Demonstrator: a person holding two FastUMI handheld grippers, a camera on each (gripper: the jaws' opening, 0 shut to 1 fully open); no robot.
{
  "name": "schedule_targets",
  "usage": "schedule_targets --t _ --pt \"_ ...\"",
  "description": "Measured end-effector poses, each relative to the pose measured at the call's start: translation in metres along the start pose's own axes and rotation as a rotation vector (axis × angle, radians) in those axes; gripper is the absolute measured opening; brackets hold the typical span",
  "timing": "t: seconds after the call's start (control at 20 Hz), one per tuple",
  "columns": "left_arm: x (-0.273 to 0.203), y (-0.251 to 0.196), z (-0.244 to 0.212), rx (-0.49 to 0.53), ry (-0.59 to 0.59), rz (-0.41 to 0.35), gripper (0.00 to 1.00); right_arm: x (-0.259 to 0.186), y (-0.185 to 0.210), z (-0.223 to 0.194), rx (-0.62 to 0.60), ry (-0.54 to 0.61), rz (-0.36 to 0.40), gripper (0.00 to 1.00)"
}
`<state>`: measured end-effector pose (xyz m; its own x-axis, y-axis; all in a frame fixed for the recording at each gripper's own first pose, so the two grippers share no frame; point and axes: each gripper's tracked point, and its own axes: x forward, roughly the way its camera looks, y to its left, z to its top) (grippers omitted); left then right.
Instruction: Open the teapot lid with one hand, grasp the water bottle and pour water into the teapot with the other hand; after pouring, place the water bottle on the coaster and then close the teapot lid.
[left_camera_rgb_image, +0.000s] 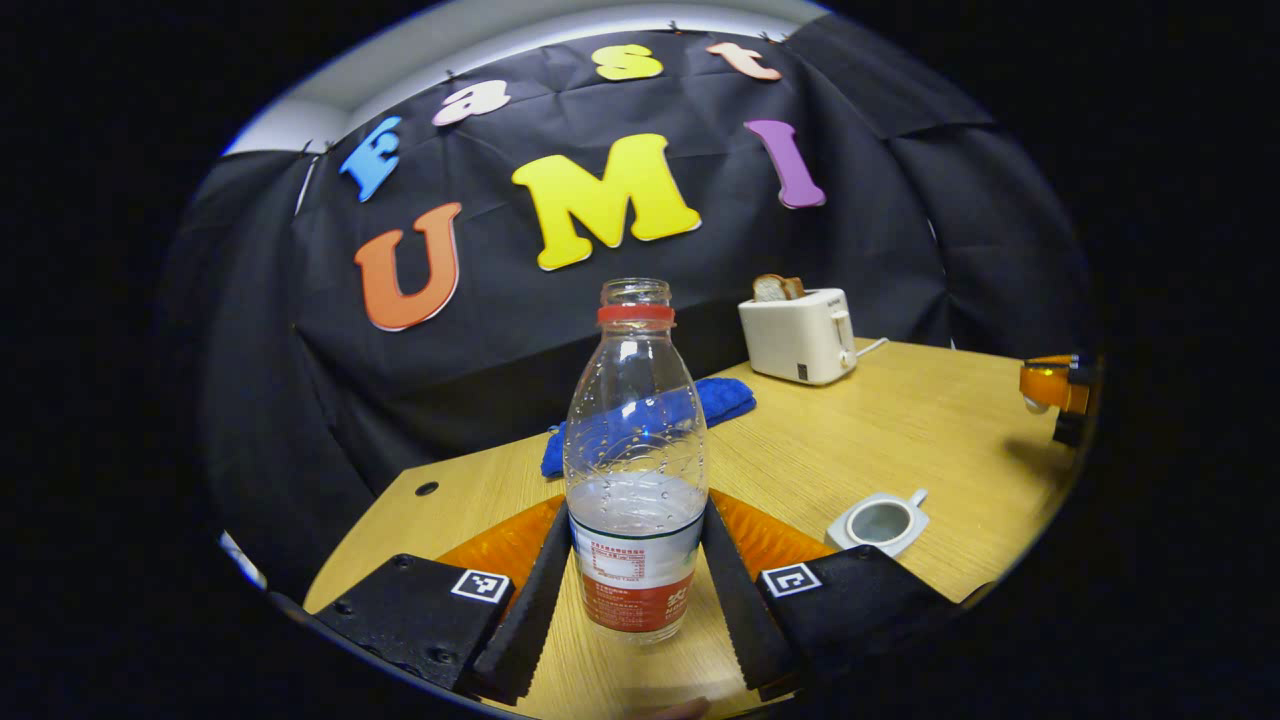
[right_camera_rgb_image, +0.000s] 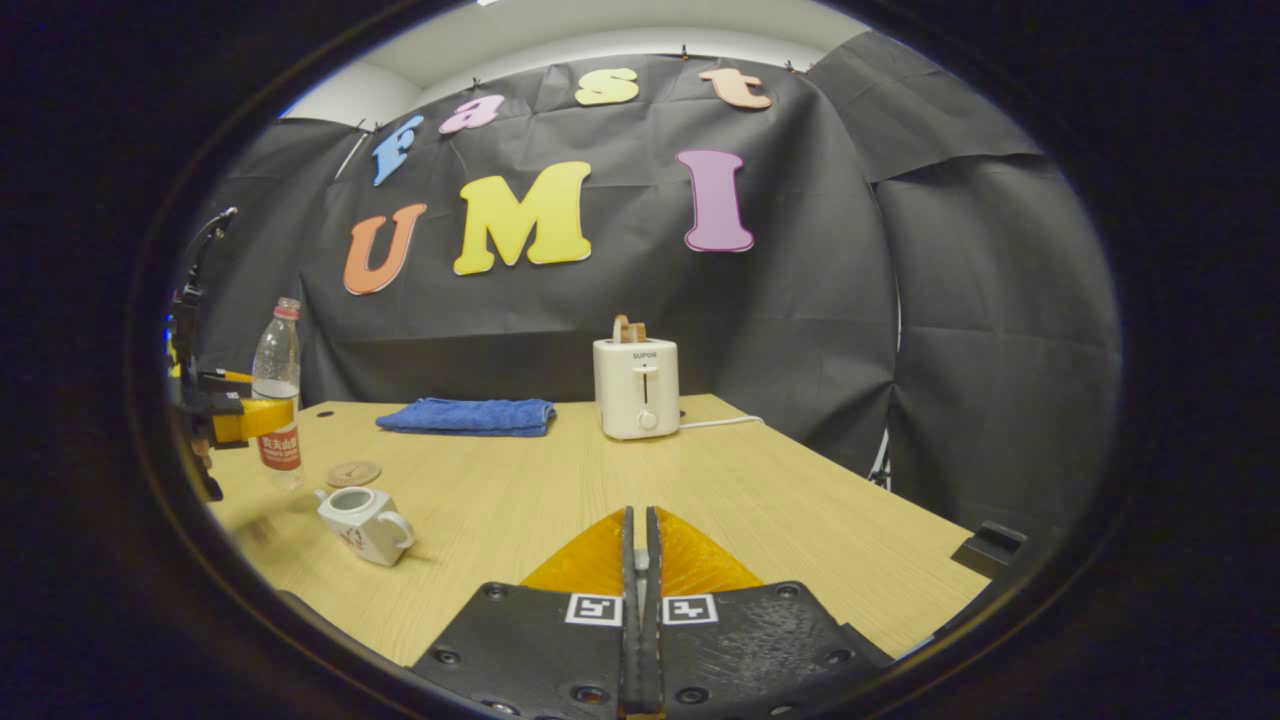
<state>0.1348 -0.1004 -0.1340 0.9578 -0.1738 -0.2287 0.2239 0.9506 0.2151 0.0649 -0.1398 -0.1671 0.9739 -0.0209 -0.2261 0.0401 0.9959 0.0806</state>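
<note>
1. Bottle in grip: our left gripper (left_camera_rgb_image: 635, 590) clamps the uncapped water bottle (left_camera_rgb_image: 636, 470) at its labelled lower body, both fingers pressing.
2. Near the bottle's base sits the lidless teapot (right_camera_rgb_image: 362, 522); the coaster (right_camera_rgb_image: 353, 472) lies between bottle and teapot, just behind the pot.
3. Our right gripper (right_camera_rgb_image: 640, 560), well apart from the bottle, has its fingers closed together, holding nothing we can see.
4. We judge a hasty tilt could splash water past the teapot's small mouth.

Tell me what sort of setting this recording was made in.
Probably a staged recording booth, not a real kitchen: a wooden table backed by black cloth, with household props set out, namely a toaster, a blue towel and a teapot.
</note>
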Motion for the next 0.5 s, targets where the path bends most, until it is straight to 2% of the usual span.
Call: schedule_targets --t 0.2,0.5 --pt "0.005 0.008 0.009 -0.162 -0.101 0.015 0.77 -0.002 0.000 0.002 -0.025 -0.008 -0.013 0.00" --pt "0.026 0.022 0.029 -0.190 -0.158 0.026 0.78 -0.009 0.010 0.007 -0.077 -0.024 -0.014 0.00"
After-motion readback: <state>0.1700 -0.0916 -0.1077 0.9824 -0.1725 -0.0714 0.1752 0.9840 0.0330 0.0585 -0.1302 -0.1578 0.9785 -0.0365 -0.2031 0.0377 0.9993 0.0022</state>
